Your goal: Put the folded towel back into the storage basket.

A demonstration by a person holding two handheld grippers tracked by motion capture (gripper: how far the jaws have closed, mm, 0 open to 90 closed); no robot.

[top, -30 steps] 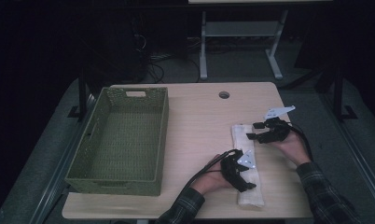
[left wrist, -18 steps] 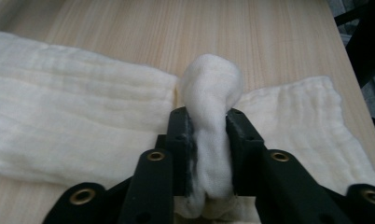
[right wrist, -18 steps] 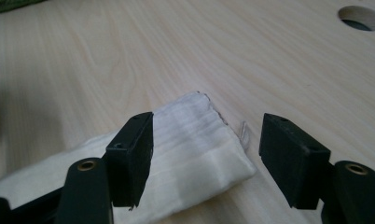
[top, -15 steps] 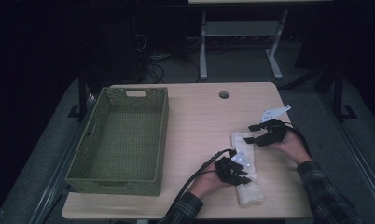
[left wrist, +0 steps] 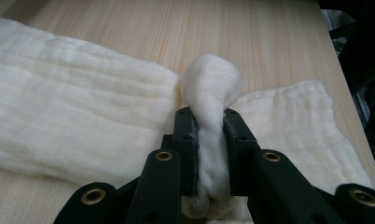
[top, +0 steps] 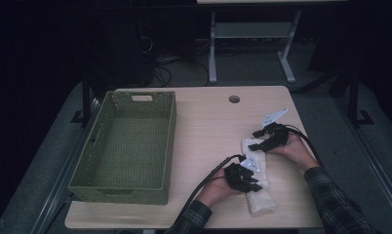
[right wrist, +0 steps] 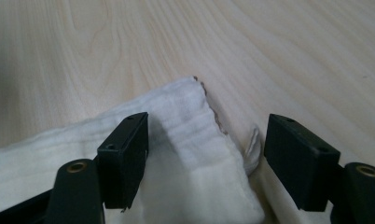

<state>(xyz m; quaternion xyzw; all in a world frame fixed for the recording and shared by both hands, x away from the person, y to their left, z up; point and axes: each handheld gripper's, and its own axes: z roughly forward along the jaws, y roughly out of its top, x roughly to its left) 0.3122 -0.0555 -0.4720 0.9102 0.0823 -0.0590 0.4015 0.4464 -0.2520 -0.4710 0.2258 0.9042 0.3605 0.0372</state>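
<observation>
Left claw [left wrist: 209,140] pinches a cloth [left wrist: 83,121] fold — right claw [right wrist: 206,154] gapes wide over its corner.

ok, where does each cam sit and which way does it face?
High view: above the person's side, looking forward and down on table, basket, cloth; forearms, both grippers.
Left gripper view: on left gripper, along jaws shut on a cloth fold.
Right gripper view: on right gripper, jaws open over a cloth corner.
Shared: cloth, table.
</observation>
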